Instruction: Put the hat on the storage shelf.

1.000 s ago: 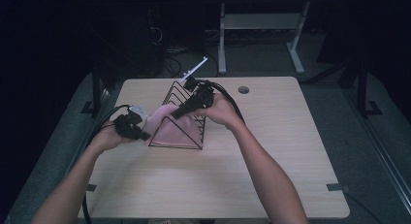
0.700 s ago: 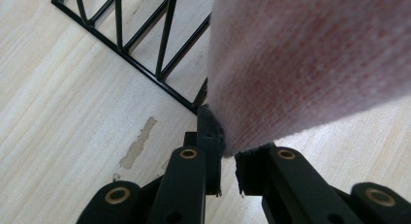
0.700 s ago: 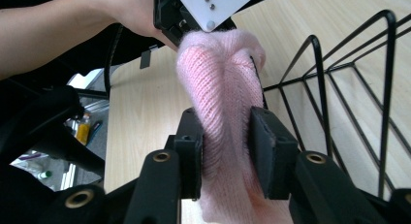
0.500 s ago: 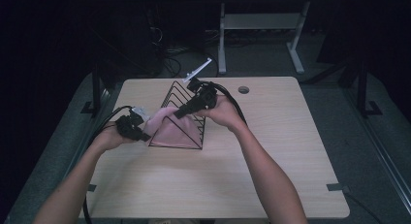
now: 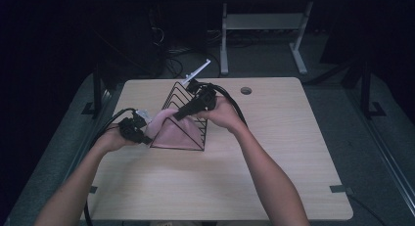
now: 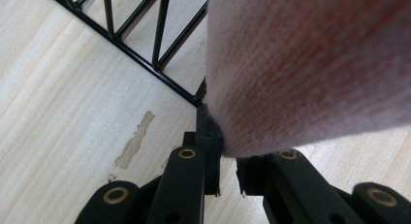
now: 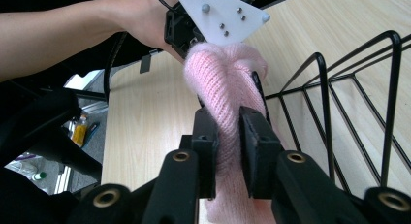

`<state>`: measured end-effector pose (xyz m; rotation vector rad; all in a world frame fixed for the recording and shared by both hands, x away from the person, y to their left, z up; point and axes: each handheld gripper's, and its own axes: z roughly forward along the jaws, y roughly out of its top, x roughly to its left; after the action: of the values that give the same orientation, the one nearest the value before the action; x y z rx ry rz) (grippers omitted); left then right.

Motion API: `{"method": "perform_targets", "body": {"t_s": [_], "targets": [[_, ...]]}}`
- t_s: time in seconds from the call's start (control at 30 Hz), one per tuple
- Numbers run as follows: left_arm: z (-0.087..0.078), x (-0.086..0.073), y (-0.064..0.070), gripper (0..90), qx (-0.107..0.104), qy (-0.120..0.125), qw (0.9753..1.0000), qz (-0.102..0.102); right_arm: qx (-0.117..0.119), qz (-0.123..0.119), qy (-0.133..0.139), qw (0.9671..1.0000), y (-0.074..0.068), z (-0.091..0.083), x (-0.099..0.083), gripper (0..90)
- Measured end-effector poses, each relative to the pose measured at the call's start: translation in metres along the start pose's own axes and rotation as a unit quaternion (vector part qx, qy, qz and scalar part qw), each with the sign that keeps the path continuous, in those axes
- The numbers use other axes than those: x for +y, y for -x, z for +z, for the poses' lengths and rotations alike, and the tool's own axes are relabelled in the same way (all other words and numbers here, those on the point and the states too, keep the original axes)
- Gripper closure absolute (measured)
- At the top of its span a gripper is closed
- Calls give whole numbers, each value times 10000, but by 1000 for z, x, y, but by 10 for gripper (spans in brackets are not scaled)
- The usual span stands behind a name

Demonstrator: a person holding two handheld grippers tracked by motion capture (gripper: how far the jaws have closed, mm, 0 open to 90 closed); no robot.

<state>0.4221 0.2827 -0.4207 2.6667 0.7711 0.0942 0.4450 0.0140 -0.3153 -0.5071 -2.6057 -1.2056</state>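
A black wire rack (image 5: 188,119) shaped like a tent stands on the wooden table (image 5: 274,152), left of its middle. A pink knitted cloth (image 5: 170,130) lies in and against the rack's left end. My left gripper (image 5: 146,137) is at the rack's left corner, shut on the cloth's (image 6: 310,69) edge between its fingertips (image 6: 228,161). My right gripper (image 5: 178,116) reaches down over the rack's top and is shut on a fold of the cloth (image 7: 225,83), its pads (image 7: 206,136) squeezing the knit. The left gripper's white plate (image 7: 220,13) shows just beyond that fold.
Rack wires (image 7: 349,107) rise to the right of my right jaws, and the rack's base bar (image 6: 140,54) runs by my left jaws. A round hole (image 5: 246,90) sits at the table's far edge. White frame legs (image 5: 224,45) stand on the floor behind.
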Motion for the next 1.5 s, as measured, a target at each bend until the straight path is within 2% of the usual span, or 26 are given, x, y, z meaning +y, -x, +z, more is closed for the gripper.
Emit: {"method": "perform_targets", "body": {"t_s": [0.13,0.23,0.3,0.33,0.43,0.63,0.73,1.0,1.13,1.5], "targets": [[0,-1,1,737,5,-37,10000,-6,24,-9,34,10000,-1,-2,-1,683],[-3,-4,0,669,61,28,9999,-108,45,-51,119,9999,-3,-6,-4,613],[-5,-6,0,646,37,45,10000,-69,14,-63,147,9999,-4,-10,-8,587],[-6,-7,0,641,5,77,9999,-90,24,-54,163,9998,-4,-12,-10,571],[-10,-10,1,633,102,75,9999,-80,18,-20,195,9998,-4,-16,-17,538],[-20,-14,4,629,177,197,9996,-96,-187,60,270,9994,-5,-30,-32,494],[-24,-16,5,616,217,234,9993,-169,-276,82,330,9990,-5,-38,-38,485],[-32,-21,8,607,195,334,9989,-255,-457,305,413,9976,-1,-56,-59,437],[-35,-21,10,604,220,379,9988,-208,-518,424,470,9967,2,-65,-68,425],[-39,-22,17,556,108,526,9982,-260,-681,623,508,9944,8,-83,-92,377]]}}
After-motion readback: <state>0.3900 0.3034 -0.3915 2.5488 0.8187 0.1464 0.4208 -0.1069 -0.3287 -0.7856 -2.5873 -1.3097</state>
